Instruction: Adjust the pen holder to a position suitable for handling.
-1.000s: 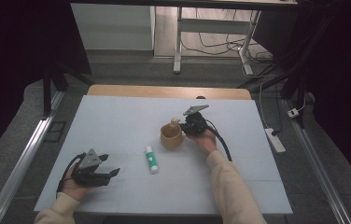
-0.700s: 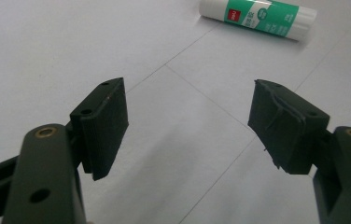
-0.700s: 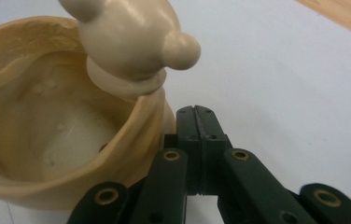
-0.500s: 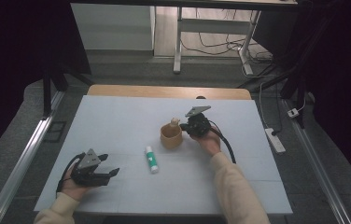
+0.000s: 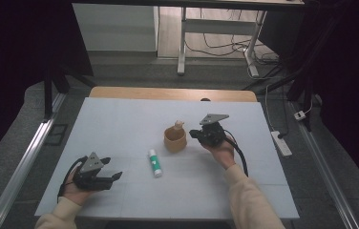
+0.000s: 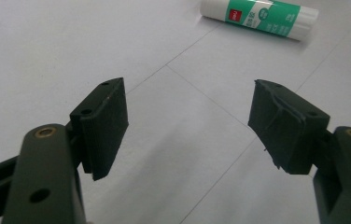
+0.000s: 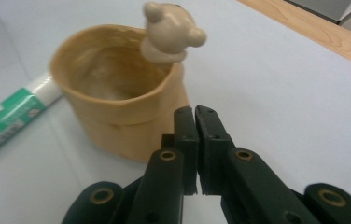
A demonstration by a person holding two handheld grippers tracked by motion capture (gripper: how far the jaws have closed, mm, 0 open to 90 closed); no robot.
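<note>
A tan cup (image 5: 174, 139) with a small bear figure on its rim (image 7: 166, 28) stands mid-table. A white and green glue stick (image 5: 154, 162) lies flat just in front of the cup, and its label is readable in the left gripper view (image 6: 257, 18). My right gripper (image 5: 195, 133) hovers close to the cup's right side, jaws shut with nothing between them (image 7: 194, 116). My left gripper (image 5: 114, 177) rests near the front left of the table, jaws wide open and empty (image 6: 187, 126), pointing toward the glue stick.
The white table top (image 5: 120, 124) has a wooden strip along its far edge (image 5: 168, 93). A power strip (image 5: 281, 142) lies on the floor to the right. Desk legs and cables stand beyond the table.
The right gripper has drawn back slightly to the right, away from the cup. The left gripper, the cup and the glue stick have stayed put.
</note>
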